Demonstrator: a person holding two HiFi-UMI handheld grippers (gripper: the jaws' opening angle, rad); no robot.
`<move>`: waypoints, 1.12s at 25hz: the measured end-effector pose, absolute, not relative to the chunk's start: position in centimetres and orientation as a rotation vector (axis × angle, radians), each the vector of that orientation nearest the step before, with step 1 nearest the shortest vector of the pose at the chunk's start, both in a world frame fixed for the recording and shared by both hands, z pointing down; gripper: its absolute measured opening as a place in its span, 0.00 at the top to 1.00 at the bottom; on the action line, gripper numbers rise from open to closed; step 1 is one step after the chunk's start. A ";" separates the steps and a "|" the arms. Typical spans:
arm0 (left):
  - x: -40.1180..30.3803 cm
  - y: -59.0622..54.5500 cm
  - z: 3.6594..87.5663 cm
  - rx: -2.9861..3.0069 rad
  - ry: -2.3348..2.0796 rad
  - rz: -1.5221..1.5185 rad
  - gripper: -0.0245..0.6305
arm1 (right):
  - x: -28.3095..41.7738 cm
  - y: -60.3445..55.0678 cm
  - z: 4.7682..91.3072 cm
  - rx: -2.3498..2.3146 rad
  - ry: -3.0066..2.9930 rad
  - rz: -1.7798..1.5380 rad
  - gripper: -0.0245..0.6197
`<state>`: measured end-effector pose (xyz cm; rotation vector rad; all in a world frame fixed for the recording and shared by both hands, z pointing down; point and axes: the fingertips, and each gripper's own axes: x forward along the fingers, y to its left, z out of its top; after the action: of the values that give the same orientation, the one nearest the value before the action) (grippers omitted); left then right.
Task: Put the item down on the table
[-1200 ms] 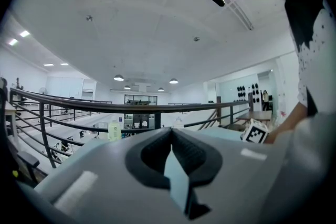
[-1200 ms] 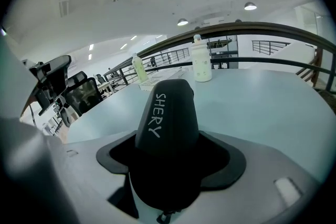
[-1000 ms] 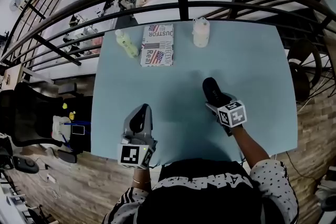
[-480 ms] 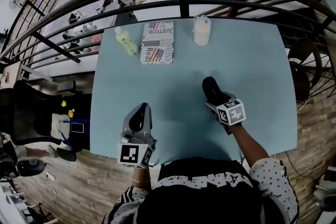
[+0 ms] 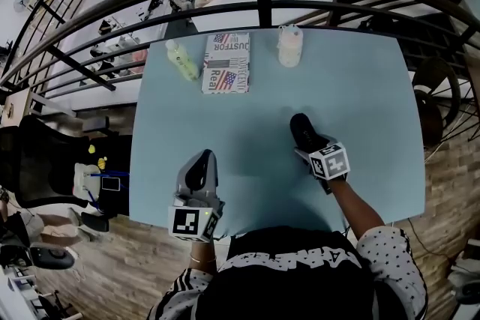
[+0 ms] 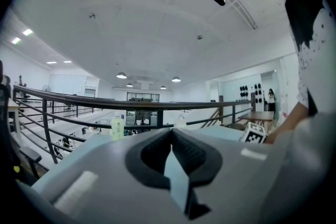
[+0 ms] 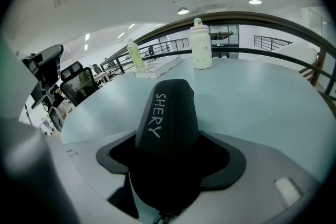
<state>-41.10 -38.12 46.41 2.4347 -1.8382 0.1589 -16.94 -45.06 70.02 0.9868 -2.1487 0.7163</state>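
A black zip case [image 7: 167, 113] lettered SHERY sits between the jaws of my right gripper [image 5: 304, 134], which is shut on it. In the head view the case [image 5: 300, 124] is over the right middle of the light blue table [image 5: 367, 97]; whether it touches the tabletop I cannot tell. My left gripper [image 5: 201, 158] is near the table's front edge at the left. Its dark pads [image 6: 157, 152] meet with nothing between them.
At the table's far edge stand a pale green bottle [image 5: 181, 61], a printed book lying flat [image 5: 226, 62] and a white bottle [image 5: 289, 46]. A dark metal railing [image 5: 261, 2] runs just behind the table. Office chairs [image 5: 45, 161] stand on the floor at the left.
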 end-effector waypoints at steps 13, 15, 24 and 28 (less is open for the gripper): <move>-41.3 -38.6 46.7 2.441 -1.830 0.162 0.96 | -16.9 -44.9 70.9 0.957 -2.102 0.683 0.41; -41.2 -38.6 46.7 2.432 -1.827 0.171 0.96 | -16.9 -44.9 70.9 0.955 -2.098 0.677 0.41; -41.1 -38.3 47.1 2.444 -1.810 0.170 0.96 | -16.9 -44.9 71.0 0.961 -2.086 0.669 0.41; -41.1 -38.1 46.9 2.446 -1.819 0.161 0.96 | -16.9 -44.8 70.9 0.969 -2.086 0.664 0.41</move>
<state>-41.14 -38.10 46.95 2.4463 -1.8188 0.1610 -16.86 -44.79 70.90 0.9695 -2.0864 0.6644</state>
